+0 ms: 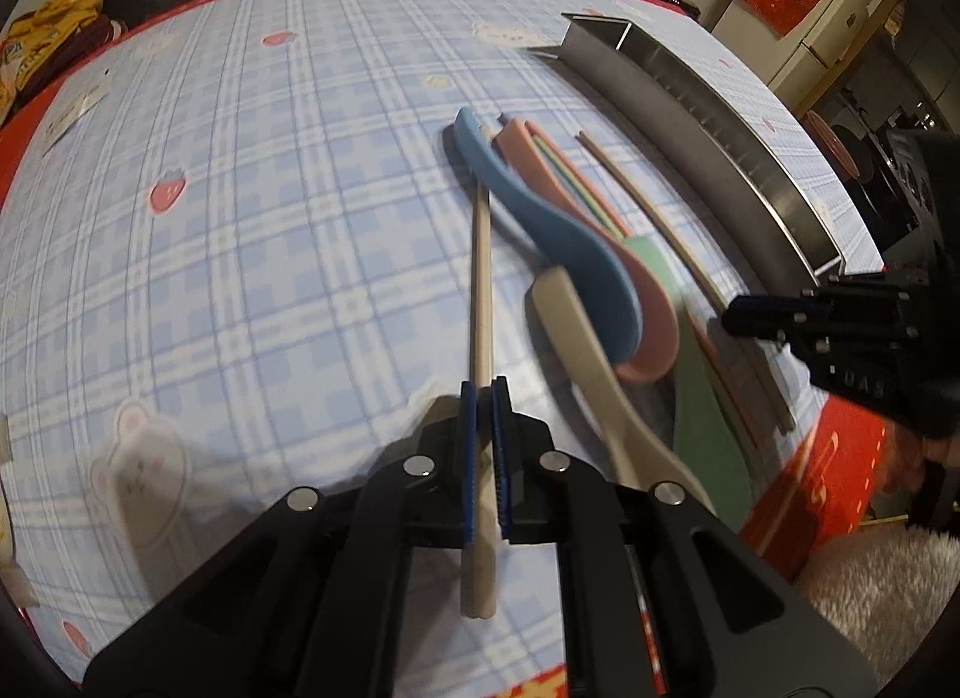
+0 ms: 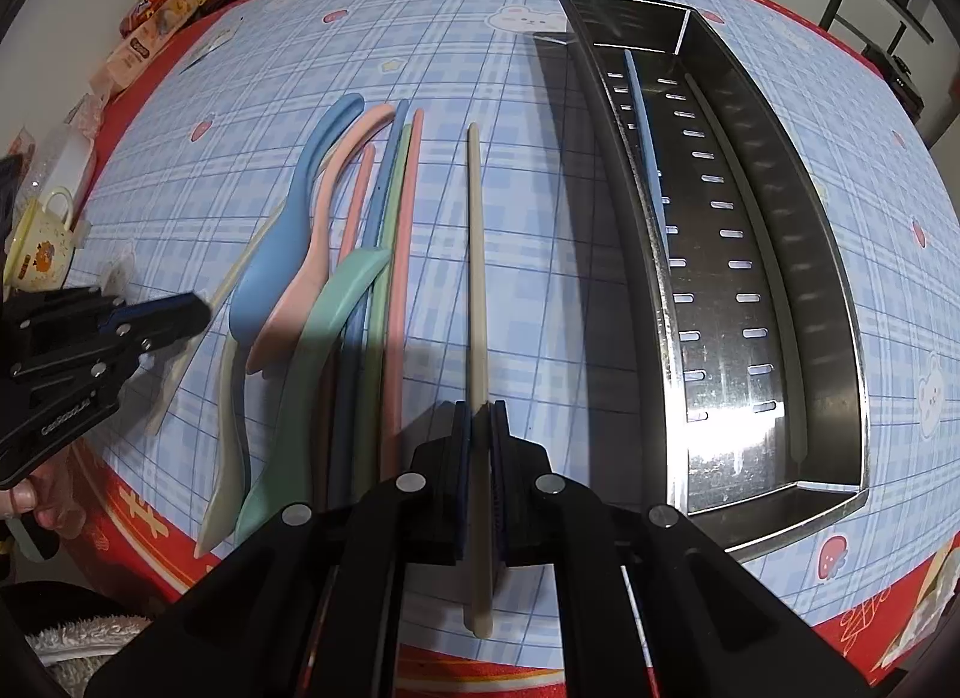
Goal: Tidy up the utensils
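A pick-up step of the sorting is judged to be in hand, with one chopstick held on each side. On the left, a beige plastic chopstick is clamped between the closed fingers of the left gripper; its far end runs ahead of the fingers and under the handle of the blue plastic spoon. Just right of those fingers a pile is seen: the blue spoon, a pink plastic spoon, a mint-green plastic spoon, a cream plastic spoon and several coloured chopsticks, all lying on the blue checked counter. Further right, a second beige plastic chopstick is gripped by the shut fingers of the right gripper, apart from the pile. To the right of these fingers stands the long perforated stainless-steel tray, in which a blue chopstick already lies.

The next move is judged to call for a lift and a carry rightward over the tray's near wall, with the left chopstick drawn free of the blue spoon. Both grippers are pitched steeply downward at the counter.
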Demonstrator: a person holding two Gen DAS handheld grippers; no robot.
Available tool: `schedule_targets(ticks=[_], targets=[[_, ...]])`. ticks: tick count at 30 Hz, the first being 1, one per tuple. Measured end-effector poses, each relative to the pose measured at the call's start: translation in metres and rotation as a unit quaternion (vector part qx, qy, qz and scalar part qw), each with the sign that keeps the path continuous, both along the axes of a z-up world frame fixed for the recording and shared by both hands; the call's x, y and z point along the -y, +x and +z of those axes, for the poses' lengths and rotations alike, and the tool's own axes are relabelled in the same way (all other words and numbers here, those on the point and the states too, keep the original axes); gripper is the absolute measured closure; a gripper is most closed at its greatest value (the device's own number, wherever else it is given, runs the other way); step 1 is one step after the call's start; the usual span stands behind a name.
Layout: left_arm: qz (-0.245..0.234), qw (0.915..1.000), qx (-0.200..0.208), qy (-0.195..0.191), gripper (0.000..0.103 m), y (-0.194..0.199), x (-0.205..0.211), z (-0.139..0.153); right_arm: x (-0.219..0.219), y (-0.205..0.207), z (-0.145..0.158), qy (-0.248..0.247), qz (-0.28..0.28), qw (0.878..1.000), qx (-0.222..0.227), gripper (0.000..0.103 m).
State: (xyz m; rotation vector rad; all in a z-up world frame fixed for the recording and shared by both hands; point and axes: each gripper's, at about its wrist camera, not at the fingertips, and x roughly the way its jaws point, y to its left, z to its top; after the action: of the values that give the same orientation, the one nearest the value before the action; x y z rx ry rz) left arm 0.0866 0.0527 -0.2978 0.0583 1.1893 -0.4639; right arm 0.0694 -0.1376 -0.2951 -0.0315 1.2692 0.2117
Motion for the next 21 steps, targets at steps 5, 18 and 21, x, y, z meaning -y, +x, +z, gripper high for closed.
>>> schedule_targets(ticks=[5,18,21], targets=[[0.010,0.9998,-0.018,0.005,0.094,-0.016,-0.017,0.001,0.001,0.000,0.000,0.004,-0.003,1.000,0.000,0.096],[0.073,0.9965,-0.035,-0.020,0.094,-0.055,-0.051,-0.001,0.003,-0.001,0.000,0.009,-0.005,1.000,0.003,0.096],[0.091,0.9947,-0.036,-0.032,0.095,-0.054,-0.054,-0.001,0.005,-0.001,0.000,0.015,-0.008,1.000,0.001,0.096]])
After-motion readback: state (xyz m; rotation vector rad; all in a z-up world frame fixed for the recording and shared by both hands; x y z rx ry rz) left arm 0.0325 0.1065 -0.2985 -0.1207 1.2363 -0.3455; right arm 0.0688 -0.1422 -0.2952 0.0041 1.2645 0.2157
